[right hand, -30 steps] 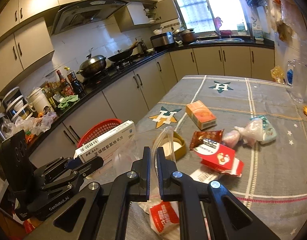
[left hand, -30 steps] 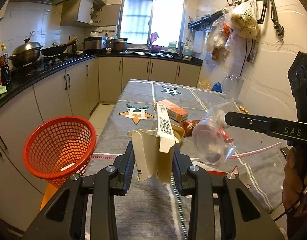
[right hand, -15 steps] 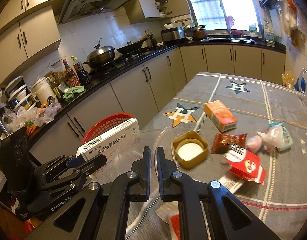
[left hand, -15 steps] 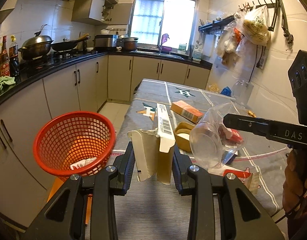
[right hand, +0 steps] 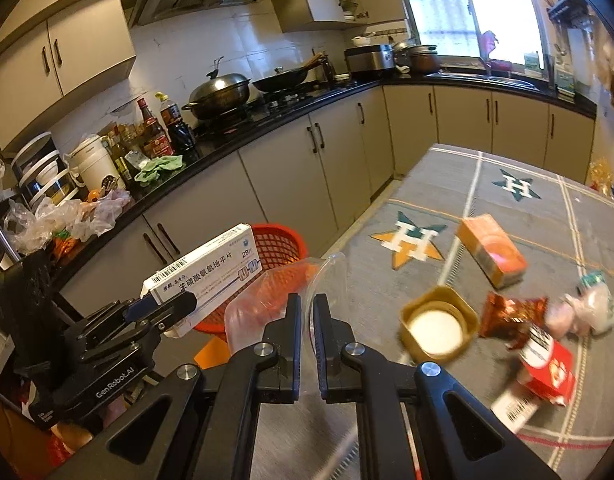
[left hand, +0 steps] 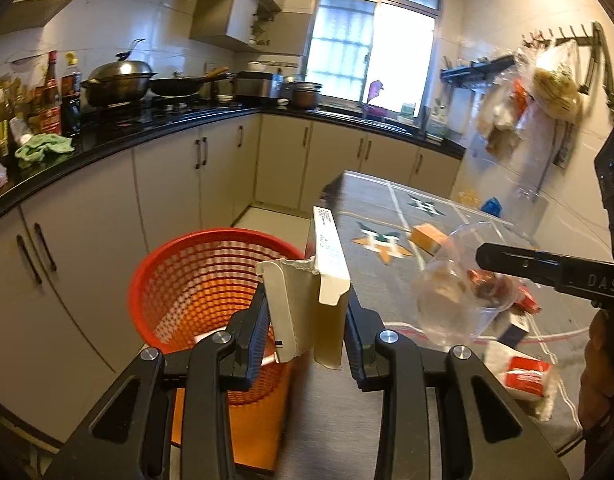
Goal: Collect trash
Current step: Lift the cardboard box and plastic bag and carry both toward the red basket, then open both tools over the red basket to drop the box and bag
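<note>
Kitchen cabinets line the wall beside a grey star-patterned table. Since a second ago, the red basket looms nearer: the left gripper clamps a white medicine box over its rim; the right gripper pinches a clear plastic cup.

The red basket stands open-topped between the cabinets and the table edge; nothing covers its mouth.
</note>
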{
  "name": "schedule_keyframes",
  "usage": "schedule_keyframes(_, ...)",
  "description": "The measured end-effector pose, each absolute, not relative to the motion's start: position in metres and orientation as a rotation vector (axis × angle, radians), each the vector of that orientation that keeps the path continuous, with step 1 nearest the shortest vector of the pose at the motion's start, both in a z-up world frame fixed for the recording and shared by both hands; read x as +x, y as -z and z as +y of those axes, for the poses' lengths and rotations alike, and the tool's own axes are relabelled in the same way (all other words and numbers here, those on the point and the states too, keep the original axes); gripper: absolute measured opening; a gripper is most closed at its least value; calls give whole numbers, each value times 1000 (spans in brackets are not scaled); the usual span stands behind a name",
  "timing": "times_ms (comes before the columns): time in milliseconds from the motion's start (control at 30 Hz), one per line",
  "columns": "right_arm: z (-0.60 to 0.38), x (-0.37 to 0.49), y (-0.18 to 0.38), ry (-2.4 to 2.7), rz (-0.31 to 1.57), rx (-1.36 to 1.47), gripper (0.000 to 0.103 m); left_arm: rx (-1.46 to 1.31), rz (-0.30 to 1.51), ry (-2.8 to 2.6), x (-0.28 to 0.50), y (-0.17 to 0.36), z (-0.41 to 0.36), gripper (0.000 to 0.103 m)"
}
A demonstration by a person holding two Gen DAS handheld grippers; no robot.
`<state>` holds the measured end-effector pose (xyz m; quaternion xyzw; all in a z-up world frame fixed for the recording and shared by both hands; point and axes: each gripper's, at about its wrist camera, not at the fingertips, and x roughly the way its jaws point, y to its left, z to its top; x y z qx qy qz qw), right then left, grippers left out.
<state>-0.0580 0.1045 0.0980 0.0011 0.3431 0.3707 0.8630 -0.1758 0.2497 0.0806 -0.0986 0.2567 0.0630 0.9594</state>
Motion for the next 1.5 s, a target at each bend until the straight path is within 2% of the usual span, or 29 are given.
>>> schedule_keyframes(567, 211, -25, -84, -792, 749, -110, 7, -262, 560, -237, -152, -52, 315, 33)
schedule_keyframes(1033, 247, -12, -60, -752, 763, -195, 8, -252, 606, -262, -135, -36, 323, 33)
schedule_keyframes(1100, 249, -13, -59, -755, 767, -196, 11, -252, 607, -263, -135, -36, 322, 34)
schedule_keyframes(1167, 249, -13, -59, -755, 765, -197, 26, -262, 611, -263, -135, -36, 324, 39)
schedule_keyframes(1200, 250, -13, -60, -754, 758, -199, 30, -266, 610, -265, -135, -36, 325, 45)
schedule_keyframes(1233, 250, -14, -61, -754, 752, -199, 34, -269, 605, -270, -136, -37, 326, 46)
schedule_keyframes(1500, 240, -16, -67, -749, 741, -176, 34, -278, 596, -276, -141, -41, 326, 49)
